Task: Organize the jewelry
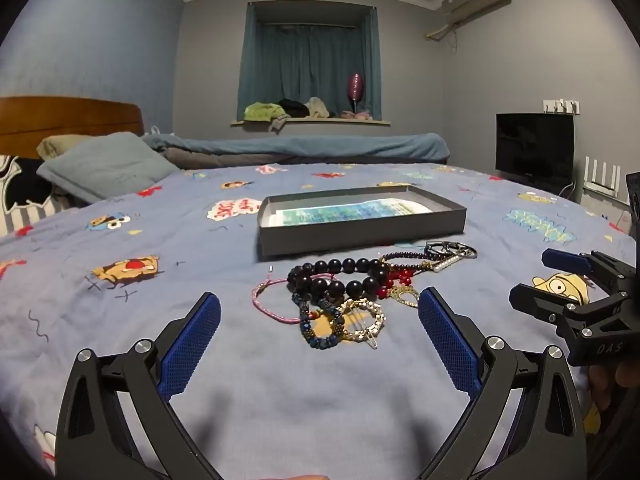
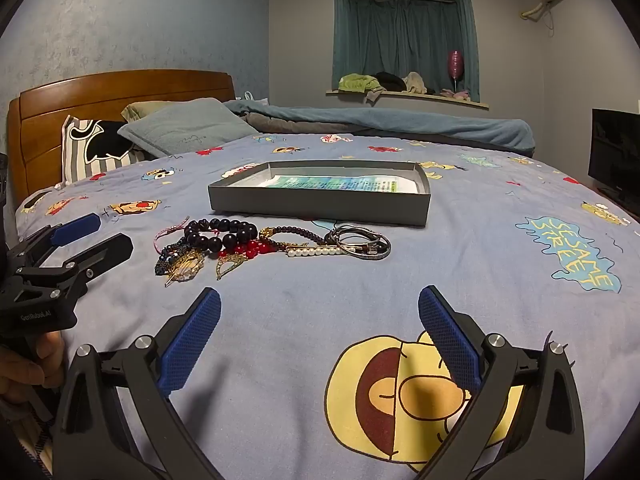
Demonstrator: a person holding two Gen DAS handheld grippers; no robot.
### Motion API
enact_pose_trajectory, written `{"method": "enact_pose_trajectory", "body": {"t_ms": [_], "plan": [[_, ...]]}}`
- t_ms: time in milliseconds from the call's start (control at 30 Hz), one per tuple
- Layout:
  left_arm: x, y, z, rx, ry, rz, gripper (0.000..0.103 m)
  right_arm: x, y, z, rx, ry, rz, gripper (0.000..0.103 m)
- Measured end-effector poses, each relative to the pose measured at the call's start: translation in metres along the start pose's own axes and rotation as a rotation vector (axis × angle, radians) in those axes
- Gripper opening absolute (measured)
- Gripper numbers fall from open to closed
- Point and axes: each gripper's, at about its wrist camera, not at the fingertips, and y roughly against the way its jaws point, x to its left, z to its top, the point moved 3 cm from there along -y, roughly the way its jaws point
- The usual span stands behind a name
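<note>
A pile of jewelry lies on the blue cartoon bedsheet: a dark bead bracelet, a pink cord bracelet, a gold pearl hair clip, red beads, a pearl bar clip and thin bangles. A shallow grey box with a printed paper inside sits just behind the pile. My left gripper is open and empty just in front of the pile. My right gripper is open and empty, nearer than the pile and to its right.
Pillows and a wooden headboard are at the back left. A folded blue blanket lies along the far side of the bed. A black TV stands at the right.
</note>
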Motion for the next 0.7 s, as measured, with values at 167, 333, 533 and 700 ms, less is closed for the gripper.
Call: {"method": "enact_pose_trajectory", "body": {"t_ms": [167, 333, 533, 700], "plan": [[0.0011, 0.0010, -0.0022, 0.002, 0.000, -0.003, 0.098, 0.0002, 0.0003, -0.0001, -0.002, 0.001, 0.000, 0.098], [0.0011, -0.0015, -0.0029, 0.006, -0.004, -0.014, 0.098, 0.0005, 0.0007, -0.0004, -0.004, 0.001, 0.000, 0.098], [-0.0006, -0.0016, -0.0015, 0.014, -0.013, -0.020, 0.098, 0.0002, 0.0001, -0.0001, -0.004, 0.001, -0.001, 0.098], [-0.0012, 0.0002, -0.0007, 0.007, -0.015, -0.018, 0.098, 0.0002, -0.0003, 0.0000, -0.004, 0.002, -0.001, 0.098]]}}
